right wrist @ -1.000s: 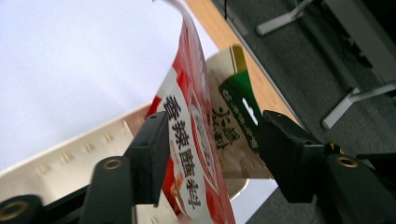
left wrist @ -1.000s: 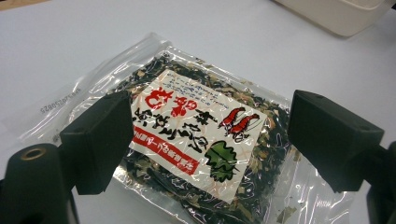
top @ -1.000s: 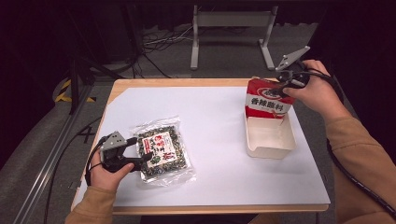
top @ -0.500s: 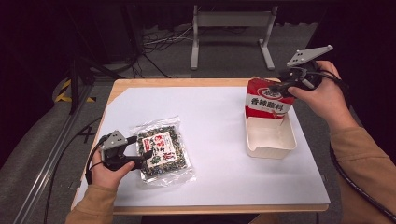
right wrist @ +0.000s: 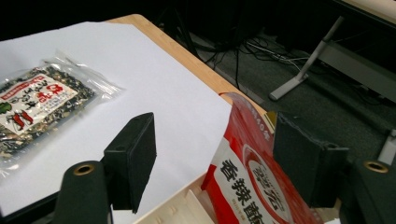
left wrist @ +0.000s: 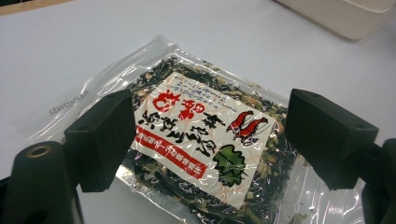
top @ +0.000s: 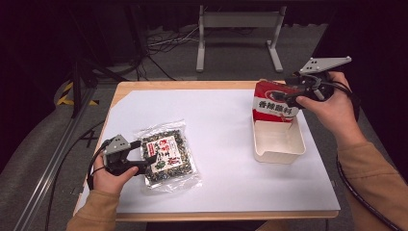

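A clear packet of dried seaweed mix [top: 166, 156] with a white and red label lies flat at the table's front left. My left gripper [top: 143, 161] rests at its left edge, and the left gripper view shows the open jaws [left wrist: 210, 112] straddling the packet [left wrist: 205, 135] without pressing on it. A red seasoning packet [top: 274, 103] stands upright in the far end of a white tray [top: 279, 151] at the right. My right gripper [top: 292, 94] hovers at its top right edge. Its jaws [right wrist: 215, 126] have just been opening, and the packet's top [right wrist: 252, 172] sits loose between them, near the right jaw.
A white sheet [top: 221, 125] covers the wooden table, whose edge [top: 183, 85] shows at the back. Beyond the far edge the floor holds cables and a grey metal stand [top: 235, 21]. A rail [top: 53, 159] runs along the left side.
The right gripper has moved right, off the red packet's top, with its jaws spreading wider. The packet stays standing in the tray. The left gripper has not moved.
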